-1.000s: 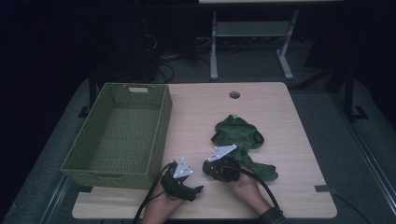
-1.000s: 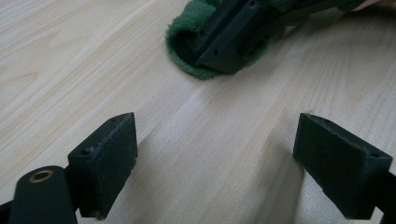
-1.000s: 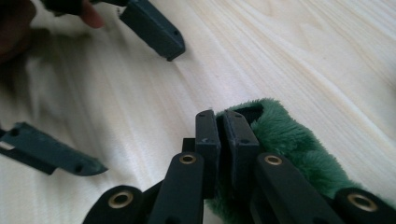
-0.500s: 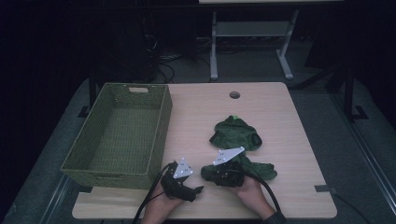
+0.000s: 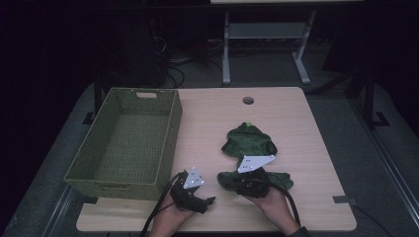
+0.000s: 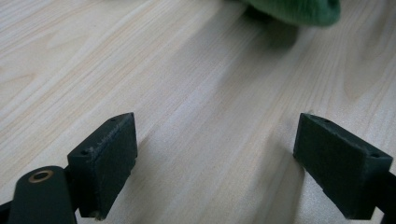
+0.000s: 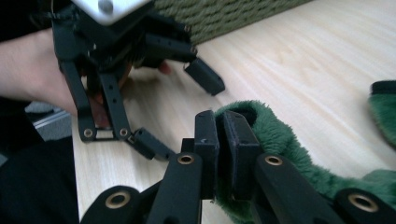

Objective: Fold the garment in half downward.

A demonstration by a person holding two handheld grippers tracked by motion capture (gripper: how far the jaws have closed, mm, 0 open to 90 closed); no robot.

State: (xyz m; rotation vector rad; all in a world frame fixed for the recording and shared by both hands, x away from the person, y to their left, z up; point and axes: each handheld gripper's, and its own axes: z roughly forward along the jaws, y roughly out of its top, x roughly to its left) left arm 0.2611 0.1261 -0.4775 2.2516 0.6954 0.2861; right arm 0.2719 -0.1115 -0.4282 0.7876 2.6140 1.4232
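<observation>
Apparently for binning, the right gripper (image 7: 223,154) pinches the green plush cloth (image 5: 249,140); the basket (image 5: 170,133) sits at ten o'clock, left gripper (image 6: 224,163) released.

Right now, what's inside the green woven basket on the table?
Nothing that shows: the green woven basket has only its bare woven floor in the high view. Its near wall hides a strip of the floor just behind it. The green plush cloth lies outside it, on the table.
</observation>
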